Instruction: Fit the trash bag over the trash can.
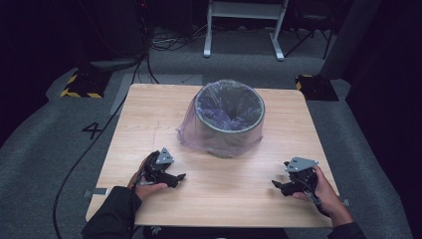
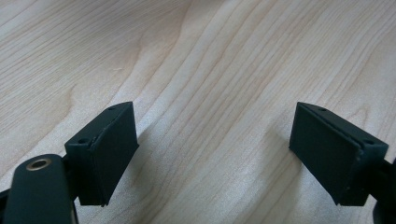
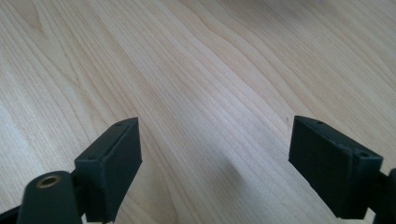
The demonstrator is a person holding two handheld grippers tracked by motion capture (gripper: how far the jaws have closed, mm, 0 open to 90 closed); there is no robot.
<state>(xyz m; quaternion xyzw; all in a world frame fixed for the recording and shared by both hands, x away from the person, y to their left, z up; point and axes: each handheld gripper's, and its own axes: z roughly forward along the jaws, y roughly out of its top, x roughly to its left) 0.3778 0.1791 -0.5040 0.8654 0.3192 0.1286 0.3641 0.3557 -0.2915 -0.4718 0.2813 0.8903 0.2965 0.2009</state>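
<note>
Now both tools idle: your left tool point(image 1: 180, 176) and right tool point(image 1: 275, 184) gape wide, nothing btwn. Lined bin point(image 1: 229, 115) sits tabletop point(image 1: 149, 124) centre-far, approx 1 o'clock from left tool, 11 from right; left slightly nearer.

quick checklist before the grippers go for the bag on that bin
1. Left gripper empty, jaws apart: ok, its own view has bare wood between the pads.
2. Right gripper empty, jaws apart: ok, same in its own view.
3. Bin upright on the table: ok, it stands at the far middle.
4. Purple bag folded over the rim: ok at the near side, where it drapes down to the table; far side cannot tell.
5. Path from both grippers to the bin free: ok, bare wood lies between them.
6. Bin empty inside: cannot tell, the liner sags in and hides the bottom.
</note>
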